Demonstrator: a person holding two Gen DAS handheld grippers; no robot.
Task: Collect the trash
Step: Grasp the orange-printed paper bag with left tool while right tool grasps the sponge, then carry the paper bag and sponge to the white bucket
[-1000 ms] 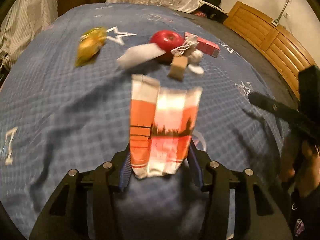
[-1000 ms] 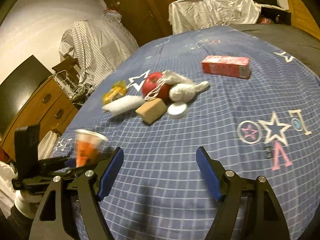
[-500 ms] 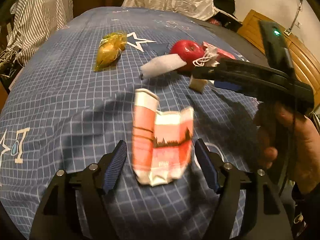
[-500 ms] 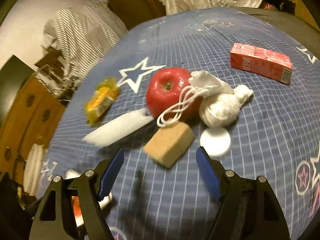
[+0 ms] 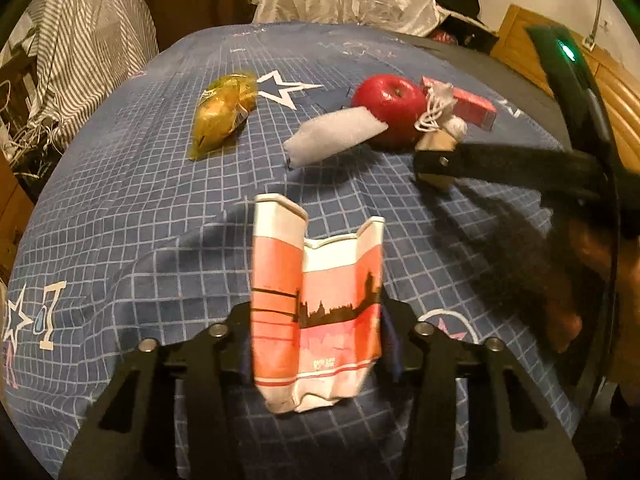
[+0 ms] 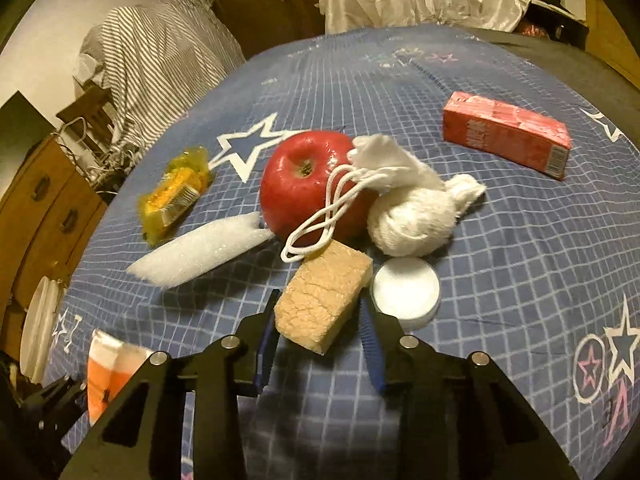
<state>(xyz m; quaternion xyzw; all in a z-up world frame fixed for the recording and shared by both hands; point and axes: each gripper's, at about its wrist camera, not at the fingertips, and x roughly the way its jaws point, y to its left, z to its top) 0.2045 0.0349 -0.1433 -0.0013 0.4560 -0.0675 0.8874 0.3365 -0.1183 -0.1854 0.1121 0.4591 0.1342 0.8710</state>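
On the left, the left gripper (image 5: 316, 344) clamps a crushed orange paper cup (image 5: 316, 304) above the blue checked bedspread (image 5: 132, 208). Further right lie a yellow wrapper (image 6: 174, 196), white foam strip (image 6: 200, 248) and red apple (image 6: 316, 188). The right gripper (image 6: 320, 336) pinches the tan sponge (image 6: 326, 300).

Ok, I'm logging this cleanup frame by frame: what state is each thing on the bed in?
paper cup: crushed, clamped in left gripper
sponge: between the fingers of the right gripper, contact unclear
apple: whole, lying on the bed
red carton: lying flat
yellow wrapper: crumpled
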